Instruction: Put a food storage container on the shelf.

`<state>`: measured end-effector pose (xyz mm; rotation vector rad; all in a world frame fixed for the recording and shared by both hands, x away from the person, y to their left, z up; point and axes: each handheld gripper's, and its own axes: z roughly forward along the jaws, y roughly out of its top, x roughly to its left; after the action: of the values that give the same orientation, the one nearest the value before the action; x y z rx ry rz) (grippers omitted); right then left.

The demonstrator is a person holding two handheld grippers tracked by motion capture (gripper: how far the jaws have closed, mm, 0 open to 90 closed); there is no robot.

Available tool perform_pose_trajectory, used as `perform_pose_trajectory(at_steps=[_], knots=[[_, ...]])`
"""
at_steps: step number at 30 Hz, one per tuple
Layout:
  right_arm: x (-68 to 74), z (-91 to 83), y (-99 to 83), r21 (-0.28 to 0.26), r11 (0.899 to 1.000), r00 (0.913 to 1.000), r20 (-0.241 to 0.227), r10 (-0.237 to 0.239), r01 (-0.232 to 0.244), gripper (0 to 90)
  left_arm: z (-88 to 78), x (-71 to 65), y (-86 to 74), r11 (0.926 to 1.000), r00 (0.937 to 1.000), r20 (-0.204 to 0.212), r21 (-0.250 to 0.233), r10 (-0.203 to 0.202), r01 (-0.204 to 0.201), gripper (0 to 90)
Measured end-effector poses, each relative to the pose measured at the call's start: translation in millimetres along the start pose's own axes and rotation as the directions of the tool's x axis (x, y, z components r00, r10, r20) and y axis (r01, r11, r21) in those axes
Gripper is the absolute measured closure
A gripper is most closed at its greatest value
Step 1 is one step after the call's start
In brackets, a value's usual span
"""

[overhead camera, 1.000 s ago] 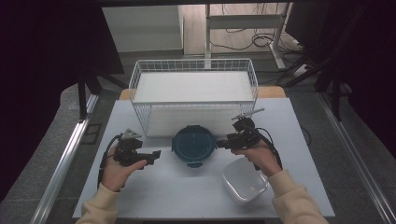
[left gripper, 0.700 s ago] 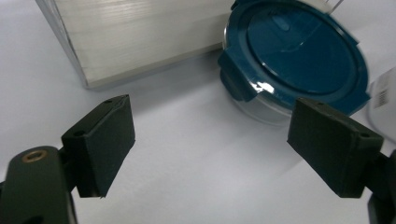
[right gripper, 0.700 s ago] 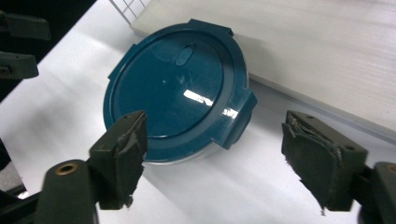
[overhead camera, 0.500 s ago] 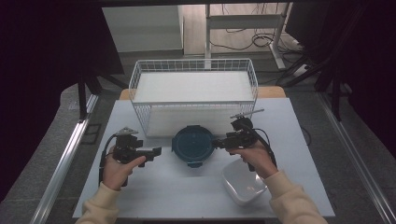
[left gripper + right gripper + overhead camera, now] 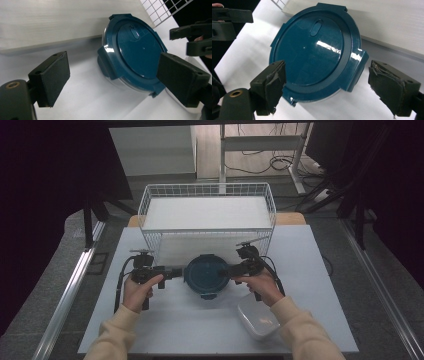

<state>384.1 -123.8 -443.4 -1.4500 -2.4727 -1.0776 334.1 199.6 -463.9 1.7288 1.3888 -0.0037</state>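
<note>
A round clear container with a dark teal clip lid (image 5: 206,274) (image 5: 136,50) (image 5: 314,50) sits mid-table, just in front of the wire basket. My left gripper (image 5: 175,271) (image 5: 116,80) is open at the container's left edge, its jaws spread on either side of a lid clip. My right gripper (image 5: 226,270) (image 5: 332,87) is open at the container's right edge, with a side clip of the lid between its spread jaws. Neither touches the lid. In each gripper view the other gripper shows across the lid: the right gripper (image 5: 196,37) and the left gripper (image 5: 229,18).
A white wire basket (image 5: 207,232) with a white liner stands right behind the container. An empty white tub (image 5: 257,321) rests at the front right beside the right forearm. The white table (image 5: 190,330) has bare room in front. Dark floor and cables surround the table.
Both grippers have closed in on the container from either side, the left one moving right the most. The container has not moved.
</note>
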Motion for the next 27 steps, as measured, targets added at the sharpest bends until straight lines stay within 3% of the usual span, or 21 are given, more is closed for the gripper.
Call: perform_pose_trajectory(at_steps=[4,18,24,25,27], knots=[[-5.9,10.7,2.6,0.014,0.999,0.9991,-0.011,0.041,-0.041,12.7,12.0,0.4,2.8,0.9994,0.9992,0.032,0.027,-0.024,0.023,11.8],[-19.4,33.0,8.4,0.060,0.988,0.9890,-0.025,0.145,-0.144,9.4,38.7,3.8,5.8,0.9936,0.9938,0.078,0.086,-0.079,0.073,12.2],[-20.9,41.1,9.5,0.078,0.982,0.9837,-0.031,0.177,-0.174,8.3,52.0,6.6,5.0,0.9869,0.9857,0.114,0.118,-0.124,0.110,12.4],[-21.5,43.0,9.5,0.080,0.980,0.9823,-0.031,0.185,-0.182,8.3,55.1,7.3,5.0,0.9842,0.9814,0.128,0.123,-0.143,0.127,12.7],[-22.4,43.8,9.4,0.088,0.980,0.9825,-0.031,0.184,-0.180,8.2,56.5,8.0,5.0,0.9838,0.9808,0.131,0.126,-0.144,0.128,12.9]])
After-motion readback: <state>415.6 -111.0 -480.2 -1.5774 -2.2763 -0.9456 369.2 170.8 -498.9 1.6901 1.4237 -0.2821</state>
